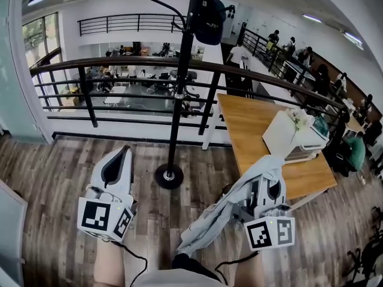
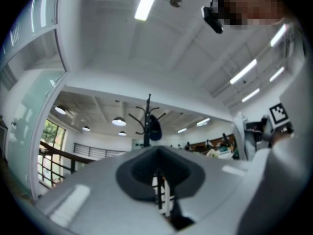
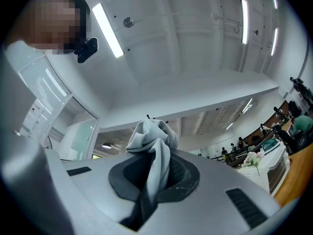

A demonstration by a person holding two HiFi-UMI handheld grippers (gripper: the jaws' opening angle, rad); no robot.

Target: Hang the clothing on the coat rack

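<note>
The black coat rack (image 1: 179, 94) stands on the wood floor ahead of me, its round base (image 1: 169, 176) between my two grippers. A dark item (image 1: 209, 17) hangs near its top. My right gripper (image 1: 270, 181) is shut on a pale grey-blue garment (image 1: 236, 205), which drapes down to the left of it. In the right gripper view the garment (image 3: 154, 143) bunches up out of the jaws of the right gripper (image 3: 154, 180). My left gripper (image 1: 122, 158) is shut and holds nothing. The left gripper (image 2: 161, 195) points up towards the coat rack (image 2: 148, 124).
A curved black railing (image 1: 119, 64) runs behind the rack. To the right is a wooden table (image 1: 257, 130) with a white box (image 1: 284, 133) on it. A person's forearms show at the bottom edge. People sit at desks far behind.
</note>
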